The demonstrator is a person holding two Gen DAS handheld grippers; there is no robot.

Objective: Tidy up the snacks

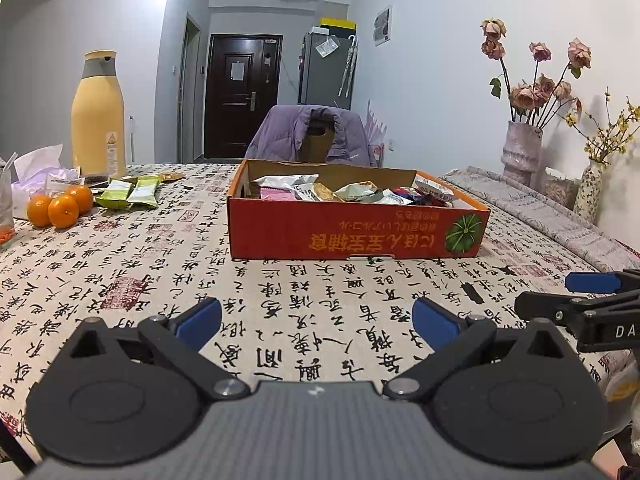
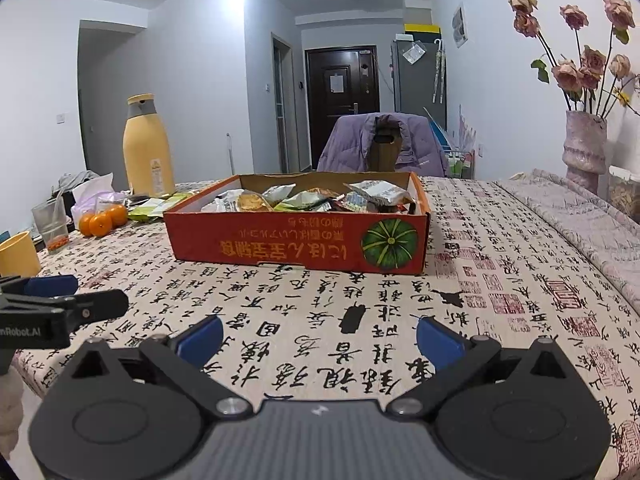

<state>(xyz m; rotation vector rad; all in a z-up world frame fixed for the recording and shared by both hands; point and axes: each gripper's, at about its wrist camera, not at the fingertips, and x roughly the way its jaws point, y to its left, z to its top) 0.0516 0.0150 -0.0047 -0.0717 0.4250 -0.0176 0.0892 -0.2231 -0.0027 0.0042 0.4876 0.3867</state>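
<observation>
Both tools spread wide, empty: left tool (image 1: pixel 316 320), right tool (image 2: pixel 320 334); bare surface (image 1: pixel 280 280) ahead, snack box (image 1: pixel 352 232) beyond.

Cardboard box (image 1: pixel 352 236), matt; cloth tablecloth (image 1: pixel 160 272); glossy wrappers (image 1: pixel 288 182).

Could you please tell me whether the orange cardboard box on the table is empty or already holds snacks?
It already holds snacks: the orange cardboard box is open-topped, and a heap of snack packets shows above its front wall in both views.
</observation>
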